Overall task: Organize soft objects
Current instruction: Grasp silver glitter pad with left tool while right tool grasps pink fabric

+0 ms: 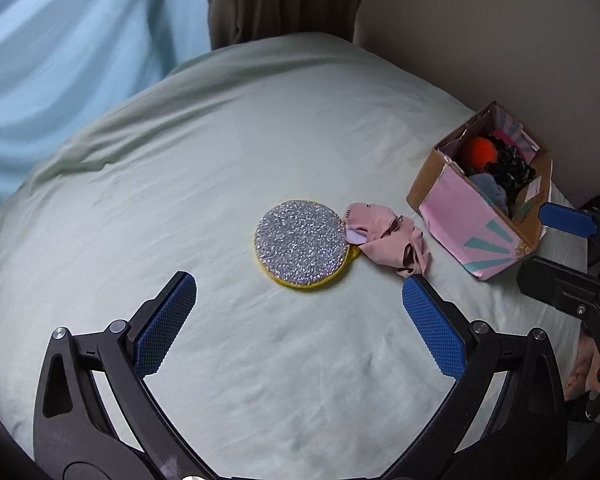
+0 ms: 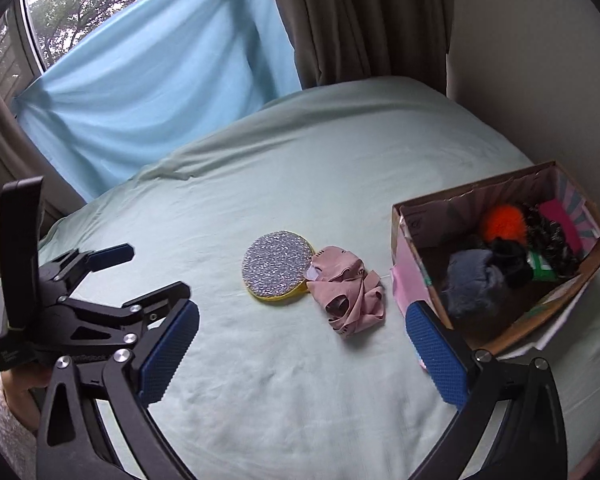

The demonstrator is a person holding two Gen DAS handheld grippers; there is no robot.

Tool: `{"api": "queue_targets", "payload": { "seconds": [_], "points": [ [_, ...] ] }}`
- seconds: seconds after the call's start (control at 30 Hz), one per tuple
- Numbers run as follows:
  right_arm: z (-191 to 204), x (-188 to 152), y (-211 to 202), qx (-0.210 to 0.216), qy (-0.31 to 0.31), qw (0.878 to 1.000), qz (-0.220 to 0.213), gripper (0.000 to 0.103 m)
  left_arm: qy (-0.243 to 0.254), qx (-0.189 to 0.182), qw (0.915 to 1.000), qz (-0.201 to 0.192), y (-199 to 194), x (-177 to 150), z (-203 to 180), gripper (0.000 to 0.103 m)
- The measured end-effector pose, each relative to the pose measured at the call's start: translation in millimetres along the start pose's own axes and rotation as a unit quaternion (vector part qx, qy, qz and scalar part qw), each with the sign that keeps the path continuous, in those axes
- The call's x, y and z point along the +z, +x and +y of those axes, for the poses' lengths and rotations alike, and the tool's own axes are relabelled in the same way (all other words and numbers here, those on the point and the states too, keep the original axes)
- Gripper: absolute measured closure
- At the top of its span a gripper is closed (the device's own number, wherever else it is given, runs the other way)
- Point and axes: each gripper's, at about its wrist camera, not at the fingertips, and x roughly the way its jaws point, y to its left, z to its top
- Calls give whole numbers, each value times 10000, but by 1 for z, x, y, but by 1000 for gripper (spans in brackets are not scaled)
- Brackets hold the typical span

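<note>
- Pale green bedsheet (image 1: pixel 220 168) is covering the bed; nothing else is lying on its near half.
- Round silver-glitter pad with a yellow rim (image 1: pixel 301 242) is lying flat near the middle of the sheet.
- Crumpled dusty-pink fabric piece (image 1: pixel 388 240) is lying just to the right of the pad, its edge touching and slightly overlapping the pad's rim.
- Open cardboard box with pink and teal printed sides (image 2: pixel 416 280) is sitting at the right side of the bed, near the pink fabric but apart from it.
- Inside the box: a fuzzy orange ball (image 2: pixel 503 222), a grey-blue soft bundle (image 2: pixel 470 280), and dark patterned cloth are piling together.
- Left gripper (image 1: pixel 300 298) is hovering above the sheet, jaws spread wide, gripping nothing.
- Right gripper (image 2: pixel 302 326) is hovering likewise, jaws released and empty, its right finger in front of the box's near corner.
- Light blue cloth (image 2: pixel 152 92) is hanging beside a brown curtain (image 2: pixel 360 20) behind the bed.
</note>
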Motion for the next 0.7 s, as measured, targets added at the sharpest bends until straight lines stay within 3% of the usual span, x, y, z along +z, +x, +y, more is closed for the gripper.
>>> {"api": "queue_targets", "payload": {
  "seconds": [0.2, 0.37, 0.57, 0.7],
  "points": [
    [-15, -12, 58, -104, -140, 9998, 137, 0, 550, -447, 9973, 184, 78, 17, 7, 0],
    [-19, -19, 95, -237, -636, 9973, 275, 0, 946, -853, 9910, 416, 127, 25, 0, 0],
    [-3, -23, 120, -608, -1900, 9798, 119, 3, 1395, -936, 9840, 596, 161, 26, -12, 1],
    [2, -26, 131, -722, -2366, 9689, 56, 3, 1583, -991, 9799, 709, 171, 26, -10, 1]
  ]
}}
